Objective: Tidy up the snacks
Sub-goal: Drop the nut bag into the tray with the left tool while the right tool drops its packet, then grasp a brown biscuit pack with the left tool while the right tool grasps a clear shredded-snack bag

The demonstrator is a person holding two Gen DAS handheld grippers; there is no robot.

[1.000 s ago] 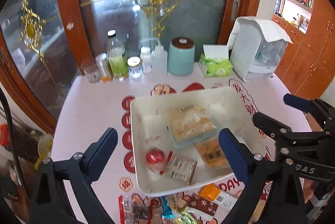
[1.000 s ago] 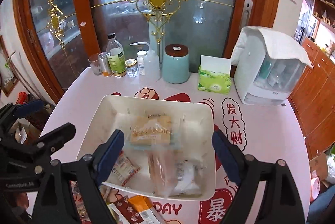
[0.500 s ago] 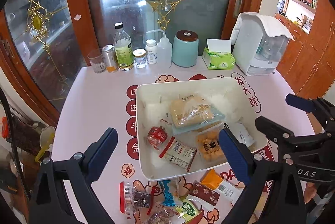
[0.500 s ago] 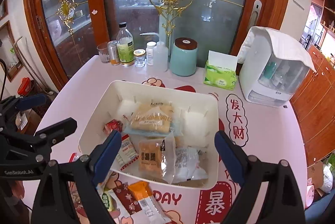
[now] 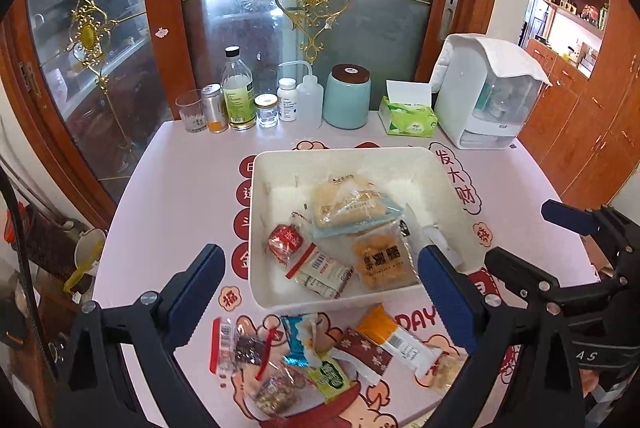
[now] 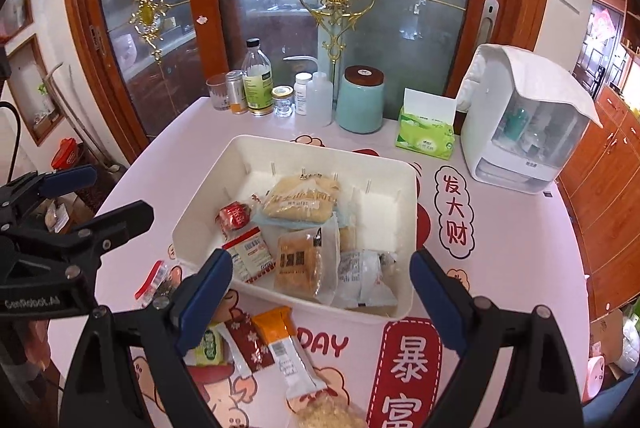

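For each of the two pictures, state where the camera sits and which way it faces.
Left wrist: on the left gripper, facing forward and down at the white bin and loose snacks; its open blue fingers show, the right gripper at right.
Right wrist: on the right gripper, facing the same bin from further right; open fingers show, the left gripper at left.
Shared: bin, orange packet, teal canister.

Snacks (image 5: 320, 360) before bin (image 5: 256, 228) (others inside)

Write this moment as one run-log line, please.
left gripper: open | right gripper: open | white bin: holds snacks | loose snacks: on table
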